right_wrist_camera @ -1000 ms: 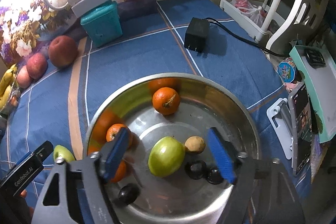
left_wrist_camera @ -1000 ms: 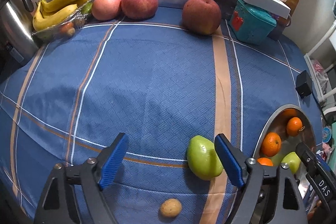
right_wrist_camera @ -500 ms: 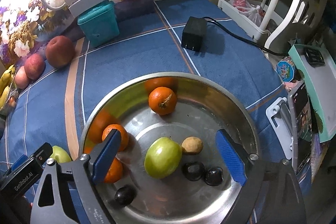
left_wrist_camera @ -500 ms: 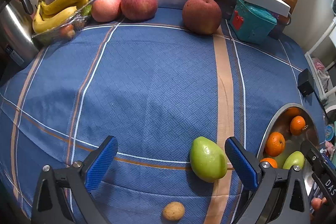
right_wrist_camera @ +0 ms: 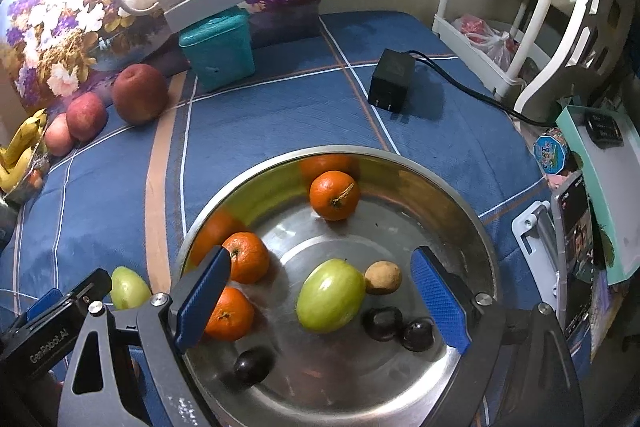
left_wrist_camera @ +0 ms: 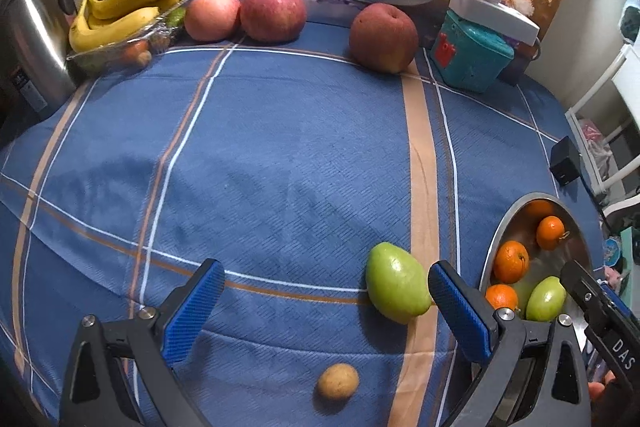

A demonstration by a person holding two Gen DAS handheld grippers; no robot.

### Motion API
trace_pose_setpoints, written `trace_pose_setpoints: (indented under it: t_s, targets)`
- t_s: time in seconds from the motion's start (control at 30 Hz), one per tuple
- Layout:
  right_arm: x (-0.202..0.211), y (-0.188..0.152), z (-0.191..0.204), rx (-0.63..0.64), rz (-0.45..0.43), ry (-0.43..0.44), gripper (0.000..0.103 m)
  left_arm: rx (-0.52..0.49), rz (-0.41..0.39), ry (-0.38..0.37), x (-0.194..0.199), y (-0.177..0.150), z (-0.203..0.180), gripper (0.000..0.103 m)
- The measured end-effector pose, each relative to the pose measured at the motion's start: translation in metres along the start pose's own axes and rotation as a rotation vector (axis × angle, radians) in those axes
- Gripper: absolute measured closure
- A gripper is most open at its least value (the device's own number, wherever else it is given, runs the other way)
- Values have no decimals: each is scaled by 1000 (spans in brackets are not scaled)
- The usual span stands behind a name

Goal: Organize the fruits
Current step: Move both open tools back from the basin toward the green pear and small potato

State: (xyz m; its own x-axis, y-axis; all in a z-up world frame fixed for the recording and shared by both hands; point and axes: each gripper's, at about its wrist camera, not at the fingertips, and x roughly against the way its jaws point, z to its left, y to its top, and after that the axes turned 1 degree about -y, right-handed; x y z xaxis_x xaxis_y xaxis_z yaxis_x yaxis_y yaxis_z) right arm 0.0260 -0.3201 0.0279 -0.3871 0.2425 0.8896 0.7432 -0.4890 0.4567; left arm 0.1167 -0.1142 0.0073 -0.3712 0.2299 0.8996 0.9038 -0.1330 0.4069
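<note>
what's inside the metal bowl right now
The metal bowl holds three oranges, a green fruit, a small tan fruit and three dark fruits. Its near edge is hidden.

White letters "DAS" on the black right gripper body (left_wrist_camera: 612, 323) — "GenRobot.AI" on the black left gripper body (right_wrist_camera: 48, 327).

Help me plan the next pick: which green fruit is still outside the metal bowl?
The green fruit lying on the blue tablecloth, left of the metal bowl; the other green fruit lies inside it.
</note>
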Motion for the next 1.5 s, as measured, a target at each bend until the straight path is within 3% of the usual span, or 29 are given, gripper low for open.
trace_pose_setpoints:
  t_s: [0.67, 1.07, 1.23, 1.5]
  targets:
    - [18, -52, 42, 82, 16, 30, 11, 106, -22, -20, 34, -10, 59, 0]
    - [26, -73, 67, 116, 51, 38, 11, 111, -14, -10, 38, -23, 67, 0]
    - [22, -76, 67, 74, 91, 42, 11, 93, 8, 7, 34, -25, 67, 0]
    - [20, -75, 71, 112, 99, 11, 11, 89, 37, 21, 26, -26, 68, 0]
